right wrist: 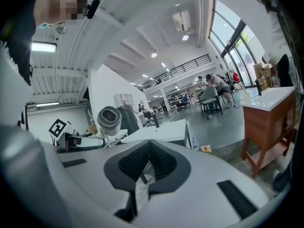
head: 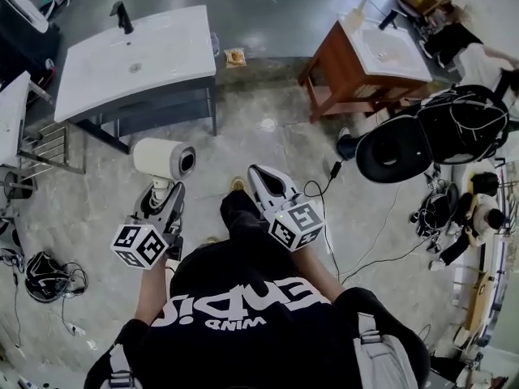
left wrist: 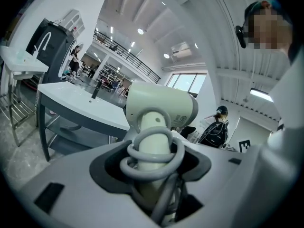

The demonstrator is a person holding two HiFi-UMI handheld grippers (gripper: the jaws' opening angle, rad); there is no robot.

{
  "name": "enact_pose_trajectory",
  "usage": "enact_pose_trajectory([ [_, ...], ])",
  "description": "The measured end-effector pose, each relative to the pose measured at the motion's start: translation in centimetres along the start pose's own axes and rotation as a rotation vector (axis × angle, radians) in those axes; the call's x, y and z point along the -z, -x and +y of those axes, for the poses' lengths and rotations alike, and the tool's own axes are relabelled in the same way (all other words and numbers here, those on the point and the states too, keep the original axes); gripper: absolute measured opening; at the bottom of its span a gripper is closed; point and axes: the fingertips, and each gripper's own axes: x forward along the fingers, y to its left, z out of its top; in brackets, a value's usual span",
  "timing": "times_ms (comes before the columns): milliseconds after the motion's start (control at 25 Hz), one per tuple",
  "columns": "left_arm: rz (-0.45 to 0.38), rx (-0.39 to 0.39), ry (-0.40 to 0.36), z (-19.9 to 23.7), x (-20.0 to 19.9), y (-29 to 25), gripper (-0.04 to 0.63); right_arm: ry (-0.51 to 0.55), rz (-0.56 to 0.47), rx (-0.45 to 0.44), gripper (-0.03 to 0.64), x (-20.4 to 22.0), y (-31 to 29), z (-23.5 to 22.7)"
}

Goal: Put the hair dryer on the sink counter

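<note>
A white hair dryer stands upright over the floor, nozzle pointing right, with my left gripper shut on its handle. In the left gripper view the dryer's handle, wrapped in loops of grey cord, sits between the jaws, with the dryer's head above. The white sink counter with its black faucet lies ahead and to the left, apart from the dryer. My right gripper hangs beside it, shut and empty. The right gripper view shows the dryer to its left.
A wooden vanity with a white basin stands at the right. A black round stool, bags and cables crowd the right side. A metal rack and another basin edge sit at the far left. People sit in the background.
</note>
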Motion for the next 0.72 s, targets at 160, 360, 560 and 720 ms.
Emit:
enact_pose_trajectory([
  [160,0.014,0.007,-0.008,0.3,-0.5,-2.5,0.268,-0.005,0.001,0.018,0.018,-0.5,-0.9,-1.8],
  [360,0.036,0.014,-0.014,1.1,-1.6,-5.1,0.268,-0.028,-0.01,0.037,0.018,-1.2,-3.0,-4.5],
  [560,0.043,-0.002,-0.025,2.0,-3.4,-7.8,0.268,-0.039,-0.016,0.015,0.018,-2.4,-6.0,-6.6],
  [720,0.031,-0.015,-0.016,2.3,-4.6,-9.7,0.268,-0.039,-0.017,-0.004,0.018,-3.7,-7.5,-8.2],
])
